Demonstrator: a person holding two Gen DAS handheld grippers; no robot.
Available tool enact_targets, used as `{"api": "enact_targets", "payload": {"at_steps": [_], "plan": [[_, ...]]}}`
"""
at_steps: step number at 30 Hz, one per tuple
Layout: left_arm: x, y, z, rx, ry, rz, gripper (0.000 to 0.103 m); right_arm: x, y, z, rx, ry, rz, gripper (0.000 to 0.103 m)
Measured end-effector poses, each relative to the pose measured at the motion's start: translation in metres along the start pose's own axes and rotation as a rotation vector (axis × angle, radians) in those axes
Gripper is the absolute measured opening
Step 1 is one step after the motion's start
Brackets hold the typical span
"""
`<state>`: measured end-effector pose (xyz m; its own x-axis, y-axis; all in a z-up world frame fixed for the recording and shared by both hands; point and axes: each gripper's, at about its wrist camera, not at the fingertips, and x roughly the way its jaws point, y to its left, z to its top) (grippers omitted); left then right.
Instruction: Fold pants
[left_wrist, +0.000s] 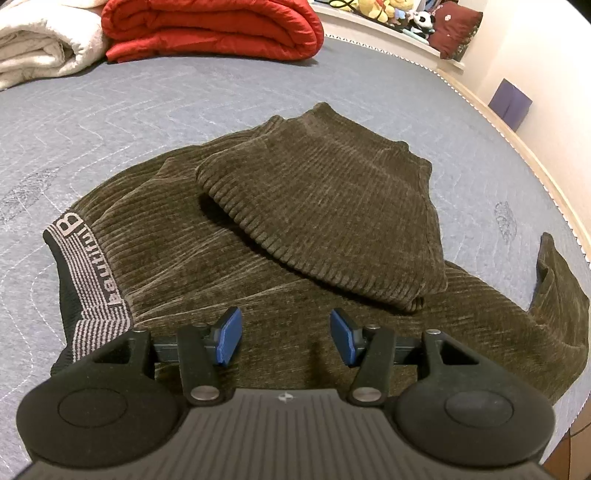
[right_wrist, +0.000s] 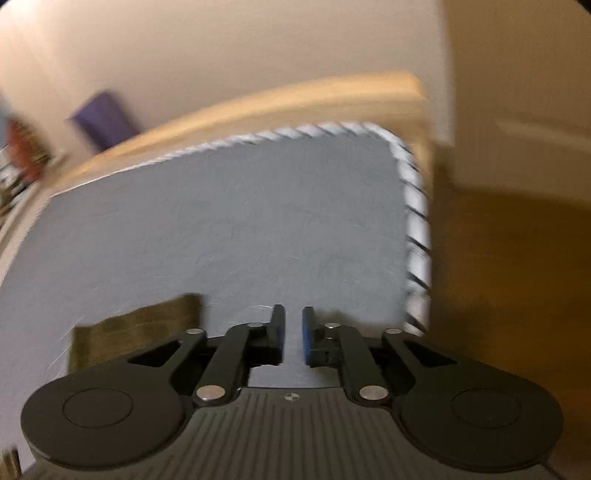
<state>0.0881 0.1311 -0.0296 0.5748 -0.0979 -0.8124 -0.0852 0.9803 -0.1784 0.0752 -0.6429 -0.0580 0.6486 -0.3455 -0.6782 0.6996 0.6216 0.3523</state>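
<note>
Dark olive corduroy pants (left_wrist: 288, 229) lie on the grey mattress (left_wrist: 155, 110), leg ends folded back over the body. The striped waistband (left_wrist: 88, 280) with lettering lies at the left. My left gripper (left_wrist: 286, 336) is open and empty, hovering just above the near part of the pants. In the blurred right wrist view, my right gripper (right_wrist: 293, 334) has its jaws nearly together with a narrow gap and nothing between them, over bare mattress (right_wrist: 240, 229) near its corner. A strip of the pants (right_wrist: 136, 332) shows at its left.
A folded red quilt (left_wrist: 214, 29) and a white blanket (left_wrist: 40, 44) lie at the far side of the mattress. Stuffed toys (left_wrist: 399, 11) and a dark red cushion (left_wrist: 458, 29) sit on a shelf. A purple box (left_wrist: 511, 103) stands beside the wall. The mattress edge (right_wrist: 417, 229) drops to wooden floor (right_wrist: 509, 277).
</note>
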Motion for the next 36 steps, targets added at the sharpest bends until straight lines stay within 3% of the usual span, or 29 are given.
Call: {"api": "enact_targets", "payload": {"at_steps": [1,2,7,11,15,19,25,27,29,30,33,36], "plan": [[0.0,-0.002,0.0,0.005,0.001,-0.002,0.06,-0.006,0.011,-0.003,-0.06,-0.019,0.048,0.04],[0.001,-0.004,-0.001,0.011,0.003,-0.003,0.061,-0.01,0.024,-0.007,-0.117,-0.027,0.107,0.045],[0.004,-0.005,-0.001,0.01,0.01,-0.005,0.062,-0.024,0.086,-0.031,-0.329,0.026,0.355,0.045],[0.005,-0.002,0.002,-0.007,0.011,-0.01,0.062,-0.023,0.144,-0.054,-0.483,0.052,0.418,0.045],[0.006,-0.001,0.004,-0.015,0.014,-0.015,0.062,-0.007,0.19,-0.075,-0.564,0.074,0.397,0.045],[0.006,0.003,0.006,-0.027,0.015,-0.013,0.062,0.011,0.216,-0.086,-0.552,0.116,0.365,0.049],[0.007,0.014,0.008,-0.047,0.023,-0.006,0.062,0.058,0.236,-0.104,-0.531,0.153,0.222,0.053],[0.008,0.016,0.009,-0.051,0.025,-0.006,0.062,0.064,0.247,-0.113,-0.613,0.112,0.157,0.046],[0.009,0.017,0.01,-0.054,0.026,-0.006,0.062,0.067,0.258,-0.12,-0.685,0.073,0.115,0.017],[0.009,0.017,0.011,-0.056,0.026,-0.006,0.062,0.068,0.259,-0.119,-0.681,0.069,0.104,0.013],[0.009,0.016,0.013,-0.058,0.026,-0.008,0.062,0.066,0.252,-0.1,-0.548,0.016,0.066,0.008],[0.008,0.014,0.012,-0.051,0.022,-0.013,0.062,0.053,0.223,-0.055,-0.315,-0.187,-0.023,0.009]]}}
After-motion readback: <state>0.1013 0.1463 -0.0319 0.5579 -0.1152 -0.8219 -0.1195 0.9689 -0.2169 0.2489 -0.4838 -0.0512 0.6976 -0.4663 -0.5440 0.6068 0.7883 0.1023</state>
